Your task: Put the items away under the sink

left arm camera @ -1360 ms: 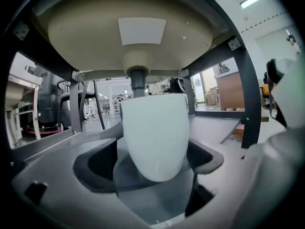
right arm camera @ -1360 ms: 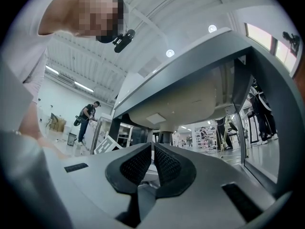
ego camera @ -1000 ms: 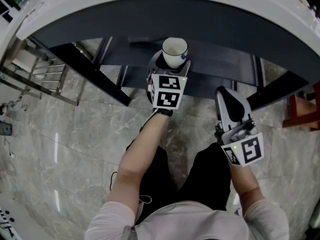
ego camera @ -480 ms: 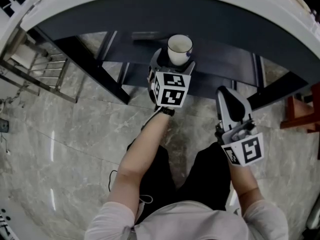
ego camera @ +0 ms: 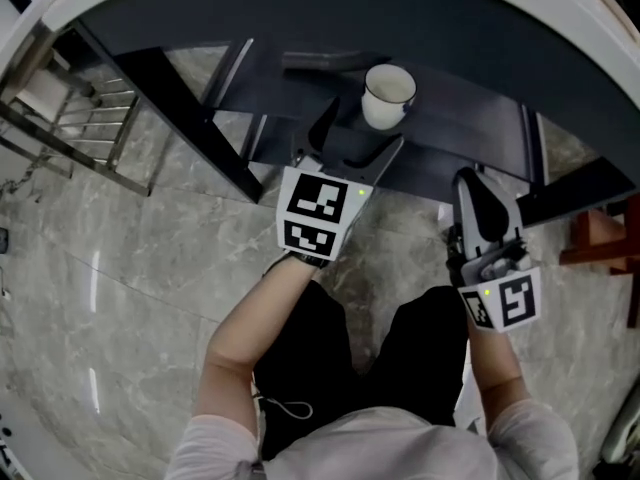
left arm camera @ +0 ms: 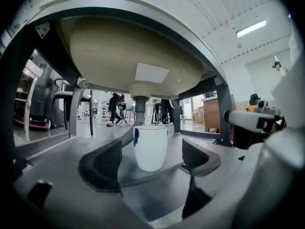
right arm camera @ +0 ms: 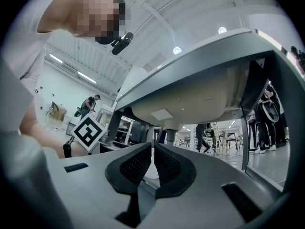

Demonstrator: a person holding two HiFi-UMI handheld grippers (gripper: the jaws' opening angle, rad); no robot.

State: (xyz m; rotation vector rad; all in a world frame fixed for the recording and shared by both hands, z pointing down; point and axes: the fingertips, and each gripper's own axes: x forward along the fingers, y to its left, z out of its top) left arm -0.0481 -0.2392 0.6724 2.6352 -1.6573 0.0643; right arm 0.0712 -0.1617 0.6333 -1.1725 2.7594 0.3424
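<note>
We see the white mug (ego camera: 388, 96) standing upright on the dark shelf (ego camera: 470, 133) under the sink (left arm camera: 119, 46). Its mouth faces up, and it sits about midway along the shelf, set back from the front edge. In the left gripper view it is almost straight below the drain pipe (left arm camera: 139, 104) and has a small blue mark on its left side. Nothing touches it.

Our left gripper (ego camera: 357, 138) is released. Its jaws stand wide apart and level over the shelf's front edge. They have just been closing a little, with nothing between the pads. The mug stands just beyond the fingertips, and the head view shows it clear of both fingers. The marker cube (ego camera: 315, 213) on that gripper hangs over the marble floor (ego camera: 150, 268), short of the shelf.

Our right gripper (ego camera: 478, 196) is clenched on nothing. Its own view shows the two dark pads drawn together with only a sliver between them and no thing held there. It hovers near the shelf's front edge toward the right end, well apart from the mug, tipped slightly up at the underside of the sink.

Behind the mug, near the back edge of the shelf, lies a dark flat piece (ego camera: 320, 60) that we cannot identify. A metal rack (ego camera: 70, 138) stands on the floor off the shelf's left end.
</note>
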